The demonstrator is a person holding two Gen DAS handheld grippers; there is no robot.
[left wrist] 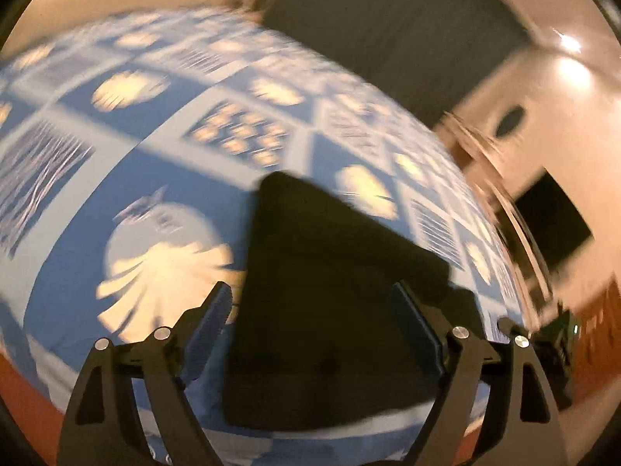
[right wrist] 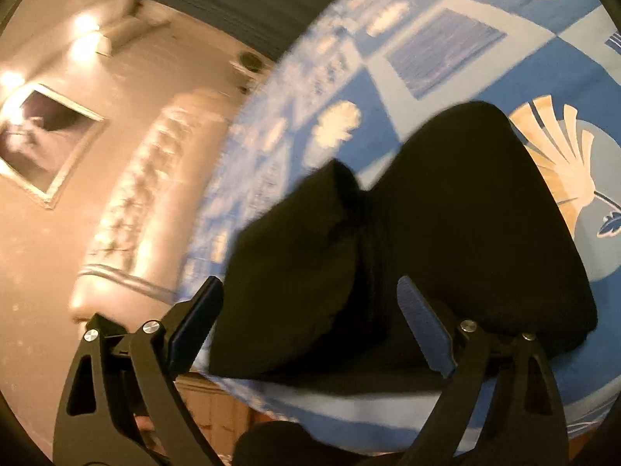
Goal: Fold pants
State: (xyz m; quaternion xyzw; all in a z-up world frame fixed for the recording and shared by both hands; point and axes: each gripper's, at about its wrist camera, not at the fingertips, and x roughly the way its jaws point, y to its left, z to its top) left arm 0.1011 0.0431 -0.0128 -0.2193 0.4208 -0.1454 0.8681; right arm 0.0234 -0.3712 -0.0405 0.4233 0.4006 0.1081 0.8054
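Both views are smeared by motion blur, and the bed's (left wrist: pixel 163 163) blue patterned cover loses its detail toward the far edge. The pants' (left wrist: pixel 330 310) seams and folds are hard to make out because the fabric is so dark. They lie black on the bed cover: a flat, straight-edged fold in the left wrist view, a bunched mound in the right wrist view (right wrist: pixel 446 233). The left hand-held gripper (left wrist: pixel 314 303) stands wide apart over the fabric, gripping nothing. The right hand-held gripper (right wrist: pixel 310 303) is likewise spread wide, its pads clear of the cloth.
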